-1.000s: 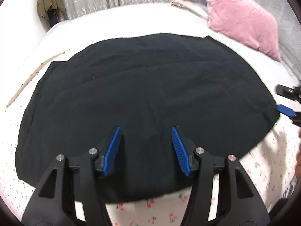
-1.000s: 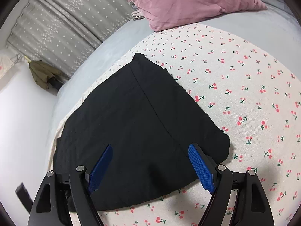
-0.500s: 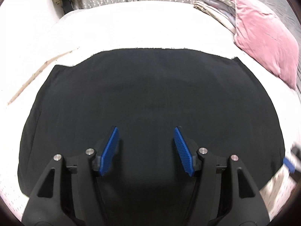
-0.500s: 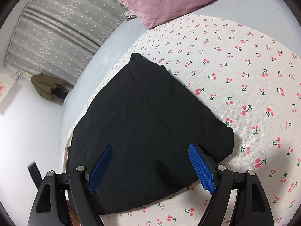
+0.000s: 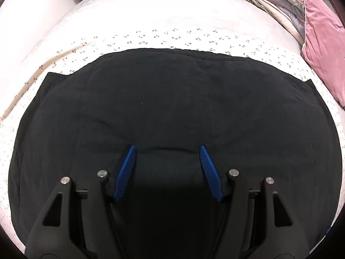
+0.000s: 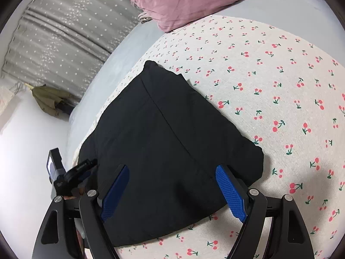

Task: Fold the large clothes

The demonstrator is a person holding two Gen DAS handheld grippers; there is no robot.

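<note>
A large black garment (image 5: 172, 99) lies flat, folded into a broad panel, on a cherry-print sheet (image 5: 183, 36). My left gripper (image 5: 167, 150) is open and empty, low over the garment's near middle. In the right wrist view the same garment (image 6: 163, 133) lies on the sheet (image 6: 280, 86). My right gripper (image 6: 171, 168) is open and empty above the garment's near right corner. The left gripper's body (image 6: 64, 177) shows at the left edge.
A pink pillow (image 5: 323, 43) and folded bedding (image 5: 278, 6) lie at the far right of the bed. Grey dotted curtains (image 6: 56, 34) hang behind. An olive garment (image 6: 49, 101) hangs by the wall. A beige strap (image 5: 28, 86) lies on the sheet at the left.
My left gripper has moved forward and down over the garment, so the cloth now fills its view. My right gripper has come slightly closer to the garment's corner. Both stay open.
</note>
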